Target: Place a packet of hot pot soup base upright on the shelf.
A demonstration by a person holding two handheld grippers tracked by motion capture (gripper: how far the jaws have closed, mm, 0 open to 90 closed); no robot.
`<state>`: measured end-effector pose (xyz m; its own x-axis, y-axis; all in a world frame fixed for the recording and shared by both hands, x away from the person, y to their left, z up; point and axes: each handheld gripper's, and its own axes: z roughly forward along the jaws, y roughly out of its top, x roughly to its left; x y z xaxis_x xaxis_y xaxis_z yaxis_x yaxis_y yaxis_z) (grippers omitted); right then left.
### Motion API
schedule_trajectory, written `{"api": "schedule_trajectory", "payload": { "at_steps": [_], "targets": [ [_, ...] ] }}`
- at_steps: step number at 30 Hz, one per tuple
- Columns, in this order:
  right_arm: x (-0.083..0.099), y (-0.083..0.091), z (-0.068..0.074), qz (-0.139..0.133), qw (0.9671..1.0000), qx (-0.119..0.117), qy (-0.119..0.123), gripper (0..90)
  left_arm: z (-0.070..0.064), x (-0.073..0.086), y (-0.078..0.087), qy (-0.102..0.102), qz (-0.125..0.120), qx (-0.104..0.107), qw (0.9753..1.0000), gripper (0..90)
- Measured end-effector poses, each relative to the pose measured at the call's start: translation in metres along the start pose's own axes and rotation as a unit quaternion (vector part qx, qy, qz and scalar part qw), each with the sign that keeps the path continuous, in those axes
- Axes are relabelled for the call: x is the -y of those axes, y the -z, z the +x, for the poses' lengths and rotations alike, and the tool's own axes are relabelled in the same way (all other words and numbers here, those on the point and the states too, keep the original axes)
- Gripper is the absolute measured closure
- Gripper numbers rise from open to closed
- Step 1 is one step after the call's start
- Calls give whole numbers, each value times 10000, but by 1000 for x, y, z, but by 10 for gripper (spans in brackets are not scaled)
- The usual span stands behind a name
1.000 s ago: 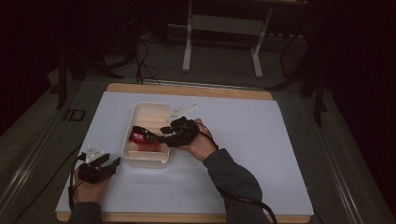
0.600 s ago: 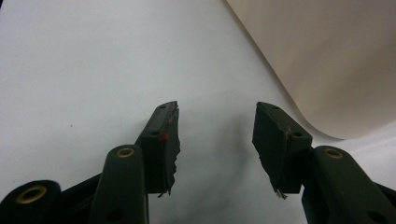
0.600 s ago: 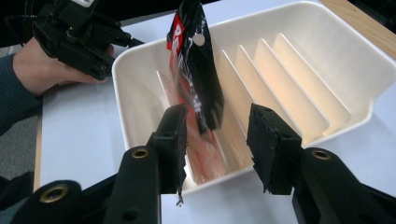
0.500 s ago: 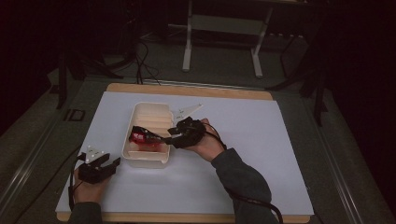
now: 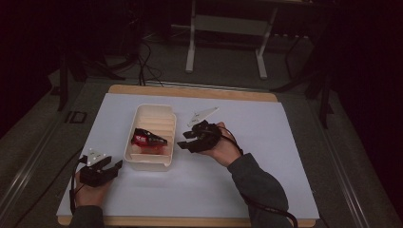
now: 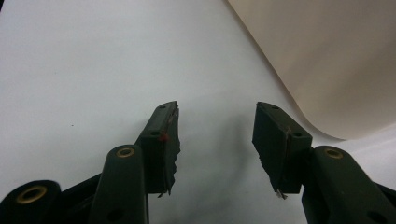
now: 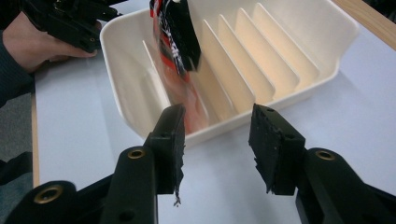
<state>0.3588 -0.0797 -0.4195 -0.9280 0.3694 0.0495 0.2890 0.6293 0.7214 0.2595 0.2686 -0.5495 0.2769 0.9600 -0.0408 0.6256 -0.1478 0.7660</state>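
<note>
A cream ribbed tray (image 5: 160, 113) stands on the white table cover, and a red-and-black packet (image 5: 148, 138) leans in its slots near the front. In the right gripper view the packet (image 7: 177, 42) stands upright between the tray's (image 7: 308, 88) dividers. My right gripper (image 5: 184, 141) is open just right of the tray, with empty jaws (image 7: 215, 144). My left gripper (image 5: 116, 166) is open over the table at the front left, close to the tray's near corner (image 6: 327, 70), with nothing between its fingers (image 6: 217, 135).
A white sheet (image 5: 285, 142) covers the wooden table, whose edge (image 5: 190, 90) shows at the back. A metal stand (image 5: 228, 28) and cables (image 5: 142, 57) lie on the floor beyond. In the right gripper view the other hand and its gripper (image 7: 60, 23) rest at the upper left.
My right gripper has let go of the packet and drawn back to the right, out of the tray. The left gripper has stayed where it was.
</note>
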Motion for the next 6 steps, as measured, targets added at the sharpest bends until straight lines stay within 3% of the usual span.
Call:
{"api": "schedule_trajectory", "payload": {
  "at_steps": [6],
  "targets": [
    [19,18,-4,-27,9999,37,-162,539,0,0,0,3,9,-23,10000,511]
  ]
}}
